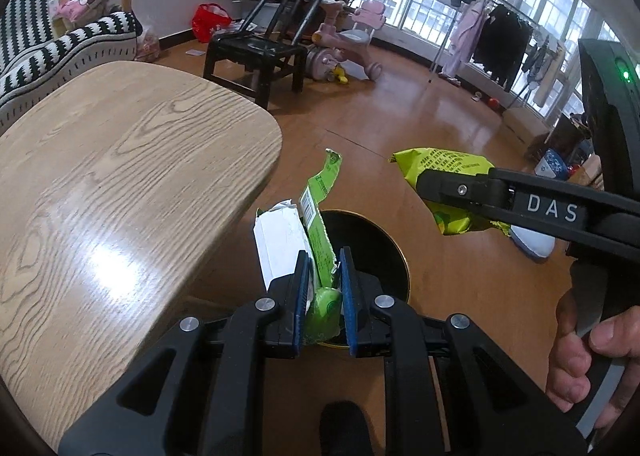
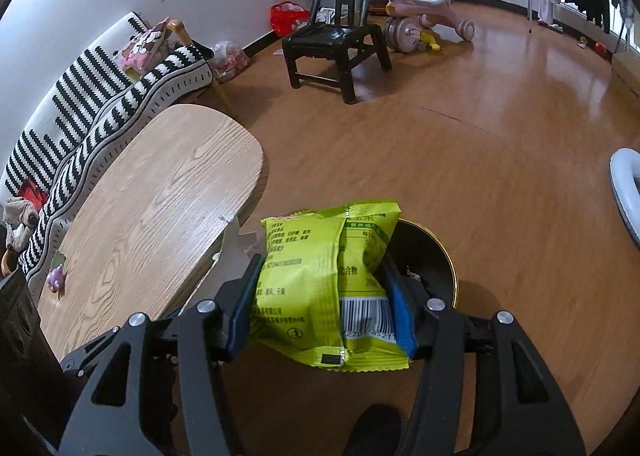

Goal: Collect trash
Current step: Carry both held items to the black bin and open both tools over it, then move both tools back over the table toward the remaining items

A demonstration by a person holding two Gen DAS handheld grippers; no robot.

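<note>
My left gripper (image 1: 325, 260) is shut on a torn green and white wrapper (image 1: 310, 223), which hangs over a black bin with a gold rim (image 1: 384, 256) on the floor beside the table. My right gripper (image 2: 320, 276) is shut on a puffy lime-green snack bag (image 2: 320, 276), held just in front of the same bin (image 2: 432, 256). In the left wrist view the right gripper (image 1: 424, 191) reaches in from the right with the snack bag (image 1: 444, 171) pinched in it, to the right of the bin and above the floor. A person's hand (image 1: 588, 356) grips its handle.
A pale wooden table (image 1: 120, 183) stands left of the bin, with a small purple toy (image 2: 56, 278) on it. Behind it is a striped sofa (image 2: 100, 103). A black chair (image 2: 336, 43), a pink tricycle (image 2: 424, 15) and a clothes rack (image 1: 500, 39) stand farther off on the wood floor.
</note>
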